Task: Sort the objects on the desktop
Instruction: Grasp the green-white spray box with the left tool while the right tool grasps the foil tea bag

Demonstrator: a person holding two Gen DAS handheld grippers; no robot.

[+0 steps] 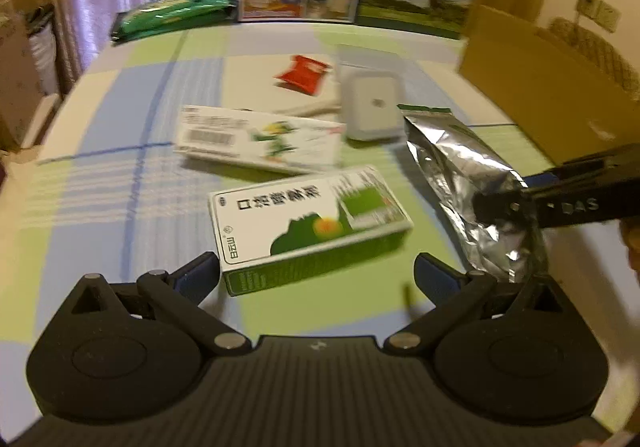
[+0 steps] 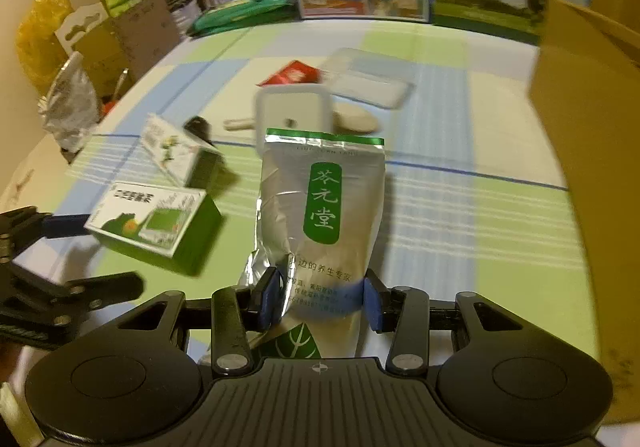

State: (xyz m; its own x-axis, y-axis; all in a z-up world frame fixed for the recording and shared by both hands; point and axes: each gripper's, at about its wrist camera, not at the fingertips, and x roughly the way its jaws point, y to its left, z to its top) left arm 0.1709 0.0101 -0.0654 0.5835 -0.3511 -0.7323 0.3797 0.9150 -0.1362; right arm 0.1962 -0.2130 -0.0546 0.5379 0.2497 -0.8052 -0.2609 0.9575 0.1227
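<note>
In the left wrist view, our left gripper [image 1: 316, 271] fills the bottom of the frame, its two blue-padded fingers spread wide with nothing between them. Just above them, at centre, lies a green and white cardboard medicine box [image 1: 308, 223], its near corner beside the left fingertip; whether they touch we cannot tell. Higher up is a second, flatter white box with a barcode [image 1: 260, 139], then a red snack sachet [image 1: 302, 73] and a white plastic rounded container [image 1: 370, 105]. At the right, our right gripper [image 1: 496, 211] enters from the frame edge, clamped on a crinkled silver foil pouch [image 1: 468, 183]. A brown cardboard box [image 1: 548, 87] walls off the upper right. The checked green, blue and white tablecloth [image 1: 132, 175] is bare across the left half, out to the table's curved edge.

In the right wrist view, the right gripper [image 2: 322, 301] has its blue pads pressed against both sides of the silver pouch [image 2: 320, 207] near its lower end; the pouch rises through mid-frame with its green label facing us. The green and white box [image 2: 156, 227] sits at lower left, with the left gripper [image 2: 68, 259] at the left edge beside it. The brown cardboard box [image 2: 584, 119] fills the right edge. Between the pouch and that box the tablecloth [image 2: 472, 207] is bare.
</note>
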